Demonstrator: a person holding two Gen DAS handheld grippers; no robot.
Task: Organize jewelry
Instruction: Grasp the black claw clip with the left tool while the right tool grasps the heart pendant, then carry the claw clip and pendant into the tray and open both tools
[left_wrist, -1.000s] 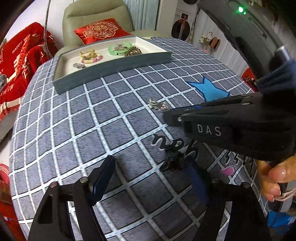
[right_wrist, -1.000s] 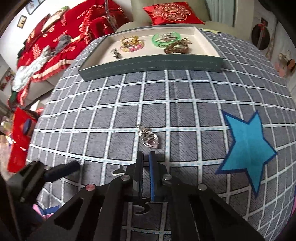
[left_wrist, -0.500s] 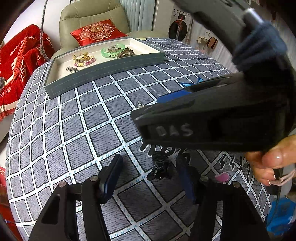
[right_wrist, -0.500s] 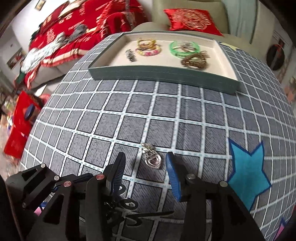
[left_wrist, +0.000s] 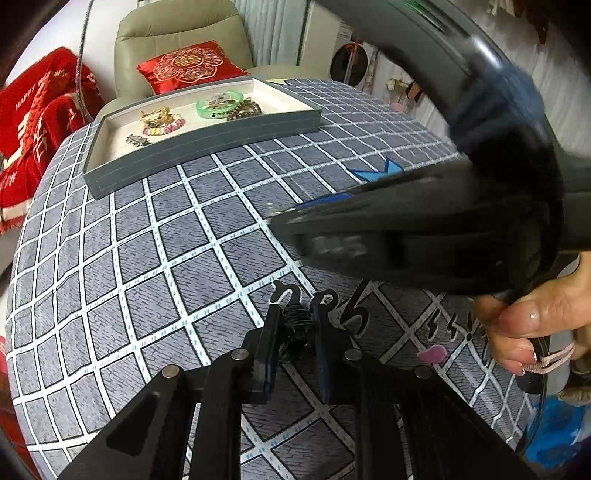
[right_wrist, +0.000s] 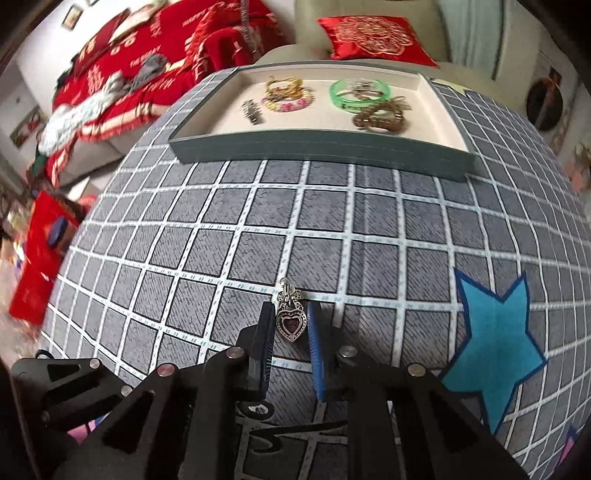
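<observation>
My left gripper (left_wrist: 295, 325) is shut on a small black hair clip (left_wrist: 294, 331) that rests on the grey checked tablecloth. My right gripper (right_wrist: 289, 321) is closed around a silver heart pendant (right_wrist: 291, 321) lying on the cloth, its fingers touching or nearly touching it on both sides. The right gripper's body (left_wrist: 424, 236) crosses the left wrist view above the clip. A grey jewelry tray (right_wrist: 317, 147) stands at the far side of the table and holds a green bangle (right_wrist: 360, 94), a brown bead bracelet (right_wrist: 380, 116), a pink and gold bracelet (right_wrist: 288, 98) and a silver clip (right_wrist: 253, 110).
A blue star (right_wrist: 491, 347) is printed on the cloth right of the pendant. A beige armchair with a red cushion (left_wrist: 184, 66) stands behind the table. Red blankets (right_wrist: 122, 74) lie on a sofa at the left. The table edge curves away on the left.
Both grippers have closed from open: the left onto the black clip, the right around the heart pendant. The right gripper also moved forward over the pendant.
</observation>
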